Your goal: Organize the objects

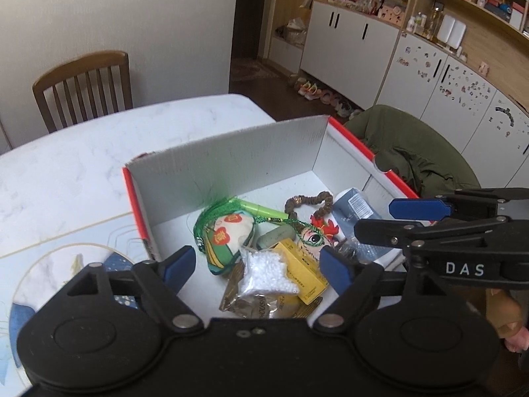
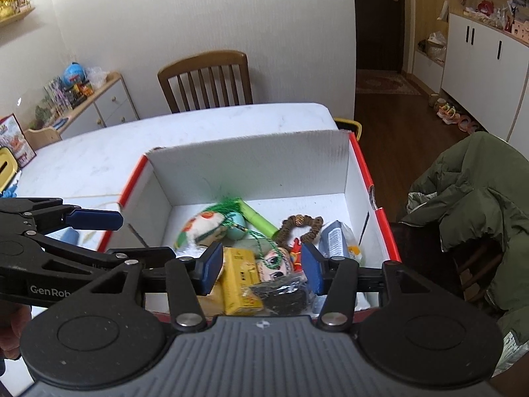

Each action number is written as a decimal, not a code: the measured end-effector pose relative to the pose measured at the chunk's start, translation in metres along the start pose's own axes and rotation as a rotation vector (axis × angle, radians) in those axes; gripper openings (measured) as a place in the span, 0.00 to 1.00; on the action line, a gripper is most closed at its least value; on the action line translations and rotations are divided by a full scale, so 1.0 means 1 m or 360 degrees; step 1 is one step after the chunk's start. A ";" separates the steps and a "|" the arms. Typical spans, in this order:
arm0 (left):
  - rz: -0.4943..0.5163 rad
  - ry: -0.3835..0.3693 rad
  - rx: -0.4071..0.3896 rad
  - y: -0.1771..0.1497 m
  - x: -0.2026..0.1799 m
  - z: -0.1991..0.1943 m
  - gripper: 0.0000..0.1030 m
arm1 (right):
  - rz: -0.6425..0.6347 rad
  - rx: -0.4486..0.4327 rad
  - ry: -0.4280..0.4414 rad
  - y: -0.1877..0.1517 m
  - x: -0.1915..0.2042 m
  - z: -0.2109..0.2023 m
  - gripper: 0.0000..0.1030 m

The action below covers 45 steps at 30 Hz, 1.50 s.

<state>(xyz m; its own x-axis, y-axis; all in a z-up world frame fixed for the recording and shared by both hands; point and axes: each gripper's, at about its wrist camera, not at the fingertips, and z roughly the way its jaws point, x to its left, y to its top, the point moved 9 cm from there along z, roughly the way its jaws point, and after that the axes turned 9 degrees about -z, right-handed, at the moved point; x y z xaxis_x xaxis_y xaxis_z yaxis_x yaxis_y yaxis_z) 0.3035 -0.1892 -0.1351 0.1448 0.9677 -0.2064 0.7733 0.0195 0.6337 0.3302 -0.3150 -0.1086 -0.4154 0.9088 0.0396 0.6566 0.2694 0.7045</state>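
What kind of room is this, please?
Most likely a dining area of a home, next to the entrance. A white table with a wooden chair stands there, shoes line the floor under white cabinets, and a dark door is behind.

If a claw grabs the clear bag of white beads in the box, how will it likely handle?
The bead bag looks soft and lumpy, so it will probably sag and shift shape when pinched. Its clear film seems glossy, so it may slip. It lies on top of the yellow box and a crinkled wrapper, so lifting it should disturb little.
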 end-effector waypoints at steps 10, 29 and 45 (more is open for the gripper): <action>0.0036 -0.0048 -0.0121 0.002 0.014 -0.042 0.88 | 0.0046 -0.0121 -0.0032 0.005 0.024 -0.037 0.60; 0.0142 -0.0143 -0.0320 -0.003 0.034 -0.103 0.99 | 0.0139 -0.0315 -0.0093 -0.007 0.068 -0.085 0.75; 0.0240 -0.0202 -0.0341 -0.022 0.044 -0.126 1.00 | 0.0257 -0.0505 -0.0271 -0.021 0.093 -0.120 0.96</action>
<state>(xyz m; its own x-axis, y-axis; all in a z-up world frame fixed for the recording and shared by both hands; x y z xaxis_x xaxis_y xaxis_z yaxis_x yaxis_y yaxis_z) 0.2151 -0.1157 -0.0637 0.3345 0.9249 -0.1810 0.5912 -0.0563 0.8045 0.2023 -0.2741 -0.0351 -0.1944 0.9785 0.0687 0.4664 0.0306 0.8841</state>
